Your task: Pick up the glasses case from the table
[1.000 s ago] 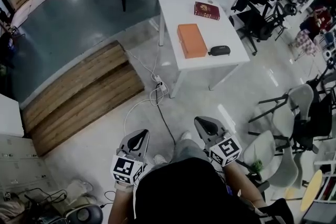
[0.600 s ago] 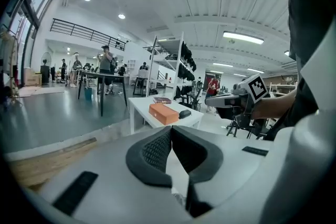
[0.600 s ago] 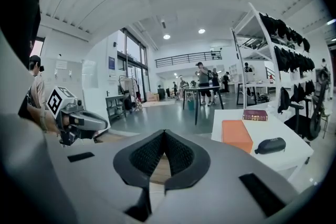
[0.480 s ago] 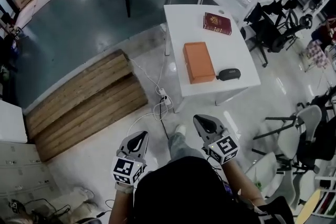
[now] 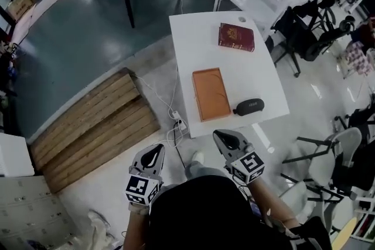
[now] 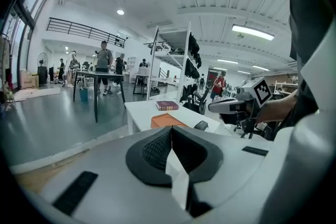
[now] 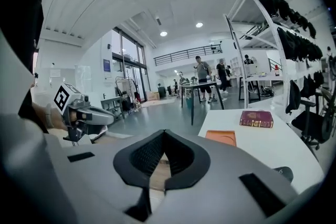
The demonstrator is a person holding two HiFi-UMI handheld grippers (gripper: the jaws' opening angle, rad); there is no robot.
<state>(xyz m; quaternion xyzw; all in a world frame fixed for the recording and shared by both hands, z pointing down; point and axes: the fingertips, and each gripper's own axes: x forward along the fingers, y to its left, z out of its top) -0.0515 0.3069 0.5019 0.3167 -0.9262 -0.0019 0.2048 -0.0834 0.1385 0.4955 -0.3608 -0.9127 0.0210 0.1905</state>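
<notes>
Jaws: left gripper and right gripper pressed together, empty.
Risk: unopened jaws may shove glasses case, at 3 o'clock of orange box, off the surface edge.

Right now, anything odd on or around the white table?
Nothing spilled or damaged: glasses case, orange box and red book lie flat on the white table. Loose power strip cables trail beside it.

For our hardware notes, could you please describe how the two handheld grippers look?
Both the left gripper and right gripper are pale grey shells tapering to a tip, with black ribbed teardrop-shaped pads. Each carries a white cube printed with black square markers. The person wears a dark top.
</notes>
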